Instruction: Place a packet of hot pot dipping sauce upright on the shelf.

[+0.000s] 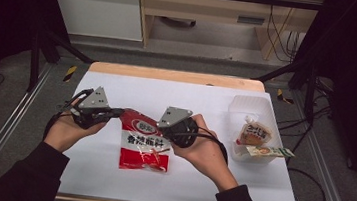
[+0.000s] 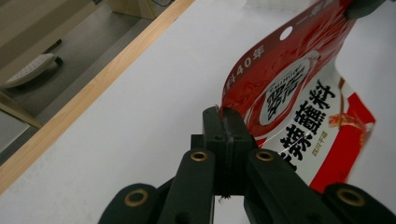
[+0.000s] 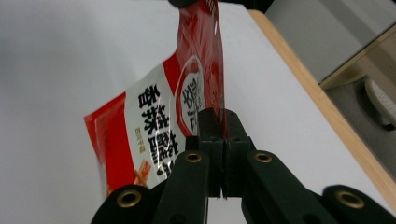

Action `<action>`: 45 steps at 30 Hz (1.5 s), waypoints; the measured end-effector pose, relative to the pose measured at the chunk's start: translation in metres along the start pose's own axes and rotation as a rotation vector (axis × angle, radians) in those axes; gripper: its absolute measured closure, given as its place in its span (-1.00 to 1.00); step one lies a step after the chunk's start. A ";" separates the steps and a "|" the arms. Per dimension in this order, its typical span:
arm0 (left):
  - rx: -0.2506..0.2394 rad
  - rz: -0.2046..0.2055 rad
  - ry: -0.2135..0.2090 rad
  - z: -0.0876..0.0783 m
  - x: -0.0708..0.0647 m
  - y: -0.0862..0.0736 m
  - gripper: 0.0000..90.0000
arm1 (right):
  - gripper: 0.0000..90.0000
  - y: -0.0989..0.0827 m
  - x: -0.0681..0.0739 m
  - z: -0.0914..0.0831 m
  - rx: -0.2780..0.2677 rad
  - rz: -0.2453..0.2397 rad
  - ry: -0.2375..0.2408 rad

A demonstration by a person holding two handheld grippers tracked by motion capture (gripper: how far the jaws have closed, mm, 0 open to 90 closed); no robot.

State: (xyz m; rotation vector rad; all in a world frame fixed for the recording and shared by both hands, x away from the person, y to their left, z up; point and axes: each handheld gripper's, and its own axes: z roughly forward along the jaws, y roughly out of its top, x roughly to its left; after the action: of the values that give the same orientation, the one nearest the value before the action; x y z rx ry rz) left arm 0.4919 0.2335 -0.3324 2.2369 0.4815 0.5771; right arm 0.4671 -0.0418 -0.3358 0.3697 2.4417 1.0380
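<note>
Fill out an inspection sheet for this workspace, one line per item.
Surface: white table, wooden far edge.
Job's things: red seasoning packet, top corners pinched, hanging.
Clutter: clear tub at right, holding two sachets.
Grippers: left gripper shut on packet edge; right gripper shut on opposite edge.
Cables: black cable looping on floor at right.
Surroundings: metal frame rails, wooden cabinet behind.

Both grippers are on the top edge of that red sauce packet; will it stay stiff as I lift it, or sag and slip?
The red packet will probably sag: its top edge already curves between the left gripper and the right gripper. Its glossy film looks slippery, so the thin edge might creep out. It seems light.
</note>
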 end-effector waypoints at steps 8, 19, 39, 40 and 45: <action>0.011 0.031 -0.008 -0.004 -0.006 0.009 1.00 | 0.73 -0.003 -0.008 -0.005 0.050 -0.008 0.000; 0.011 0.070 -0.006 -0.008 -0.011 0.012 1.00 | 0.17 0.010 -0.011 0.006 0.115 -0.042 0.024; -0.022 0.100 -0.026 -0.016 -0.022 0.017 1.00 | 0.98 0.015 -0.009 0.017 0.221 -0.057 0.105; -0.024 0.100 -0.029 -0.017 -0.022 0.018 1.00 | 0.99 0.014 -0.010 0.017 0.219 -0.056 0.109; -0.030 0.096 -0.044 -0.019 -0.022 0.016 1.00 | 1.00 0.014 -0.010 0.017 0.221 -0.062 0.111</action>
State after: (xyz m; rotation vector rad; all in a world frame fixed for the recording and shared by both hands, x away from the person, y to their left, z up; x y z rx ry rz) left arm 0.4661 0.2229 -0.3147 2.2486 0.3431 0.5790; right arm 0.4846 -0.0258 -0.3324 0.3128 2.6580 0.7844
